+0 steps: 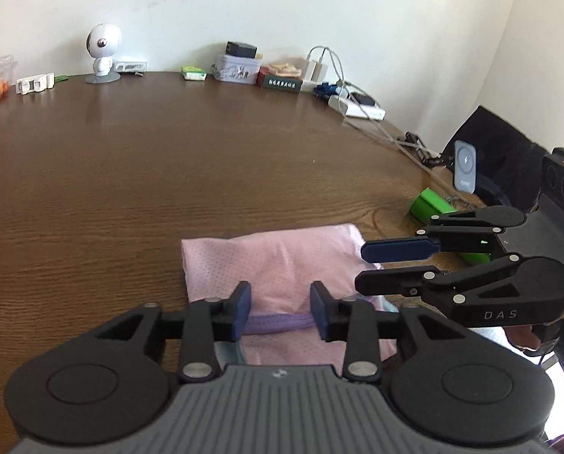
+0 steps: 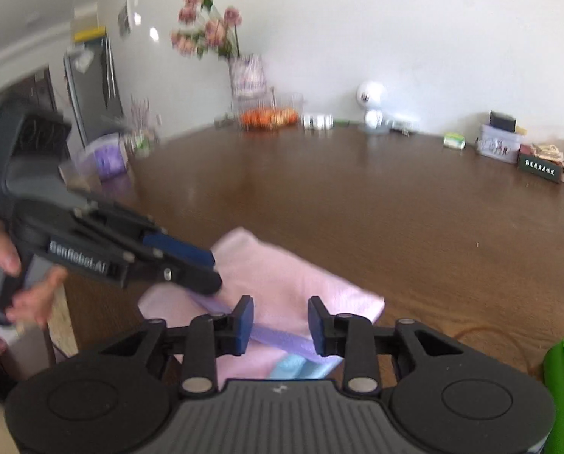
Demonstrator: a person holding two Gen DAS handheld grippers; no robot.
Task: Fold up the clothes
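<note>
Folded pink garment (image 1: pixel 282 261) lying flat near the table's (image 1: pixel 168 159) front edge, long axis running across, purple waistband (image 1: pixel 278 321) toward the front, left gripper (image 1: pixel 280 308) jaws apart over the waistband, right gripper (image 2: pixel 280 323) likewise apart, neither clamping cloth.

Both wrist views look down close over the same pink garment (image 1: pixel 282 265).

- A dark brown wooden table (image 1: pixel 168 159) carries everything.
- A folded pink garment (image 1: pixel 282 261) lies at its near edge.
- Along the far edge stand a white figurine (image 1: pixel 102 53), a tin box (image 1: pixel 236 70) and a power strip (image 1: pixel 357 108).
- A green box (image 1: pixel 429 206) sits near the right edge.
</note>
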